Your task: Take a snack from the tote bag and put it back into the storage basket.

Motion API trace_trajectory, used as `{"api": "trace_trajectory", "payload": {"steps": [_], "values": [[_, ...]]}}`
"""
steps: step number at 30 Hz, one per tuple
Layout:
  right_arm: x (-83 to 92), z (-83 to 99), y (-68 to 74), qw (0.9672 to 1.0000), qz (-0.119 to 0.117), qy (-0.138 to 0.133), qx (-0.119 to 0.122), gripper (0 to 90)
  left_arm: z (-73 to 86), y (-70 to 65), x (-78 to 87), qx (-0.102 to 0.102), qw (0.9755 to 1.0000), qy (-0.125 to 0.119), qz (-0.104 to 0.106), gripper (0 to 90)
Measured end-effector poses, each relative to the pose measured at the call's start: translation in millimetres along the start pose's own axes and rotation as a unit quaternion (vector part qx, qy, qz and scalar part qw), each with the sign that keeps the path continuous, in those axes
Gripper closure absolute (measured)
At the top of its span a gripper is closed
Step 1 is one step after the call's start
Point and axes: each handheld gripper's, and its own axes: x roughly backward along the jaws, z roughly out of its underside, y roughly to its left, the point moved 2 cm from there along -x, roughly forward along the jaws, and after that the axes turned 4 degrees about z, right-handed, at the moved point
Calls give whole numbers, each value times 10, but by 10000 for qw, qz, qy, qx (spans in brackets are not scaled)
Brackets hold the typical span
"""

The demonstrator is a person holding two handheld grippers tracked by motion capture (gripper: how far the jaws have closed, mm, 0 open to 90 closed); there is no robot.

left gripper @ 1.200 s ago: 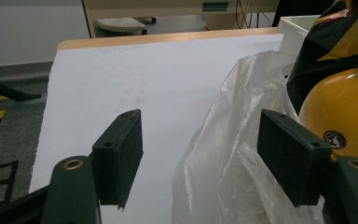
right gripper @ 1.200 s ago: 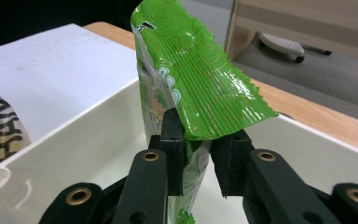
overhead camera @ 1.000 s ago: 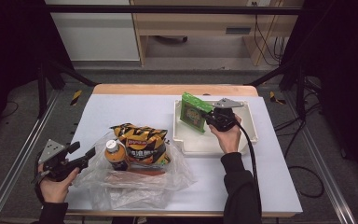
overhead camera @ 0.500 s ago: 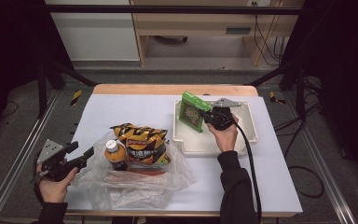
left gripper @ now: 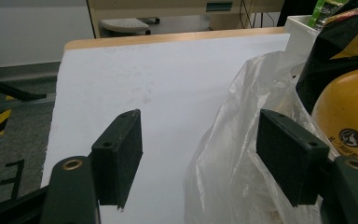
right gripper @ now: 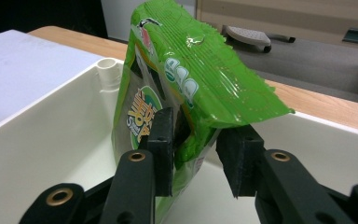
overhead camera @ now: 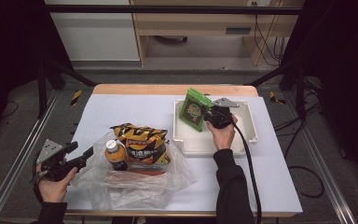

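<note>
On the white worktop (overhead camera: 135, 109), the right hand-held gripper (right gripper: 193, 154) lowers the green snack bag (right gripper: 191, 88) into the white tray (overhead camera: 247, 123), its jaws just opening and loose around it; next it must let go fully, while the left hand-held gripper (left gripper: 200, 154) waits open beside the plastic bag (left gripper: 233, 154)

Orange-capped bottle (overhead camera: 115, 154) beside black-orange snack bag (overhead camera: 141, 143), both in clear plastic bag (overhead camera: 135, 189).

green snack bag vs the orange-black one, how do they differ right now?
The green snack bag stands tilted inside the white tray, between the right gripper's jaws, which have just been opening. The orange-black snack bag lies on the clear plastic bag beside an orange bottle, ungripped. The orange-black one looks wider. Both are glossy sealed snack packs.
</note>
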Motion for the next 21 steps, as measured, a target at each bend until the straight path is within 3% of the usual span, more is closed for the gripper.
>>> {"api": "trace_trajectory", "payload": {"steps": [4, 7, 17, 21], "values": [[-25, 7, -10, 10000, 94, -1, -32, 643, 2, 0, -4, 5, 10000, 6, 6, 312], [-59, 22, -43, 9995, 306, 18, -57, 578, 8, -5, -14, -5, 10000, 30, 24, 312], [-64, 55, -107, 9985, 525, 155, -57, 439, 13, -7, -23, 9, 10000, 35, 52, 312], [2, 39, -109, 9979, 600, 229, -32, 475, 16, -9, -22, 17, 10000, 38, 55, 312]]}}
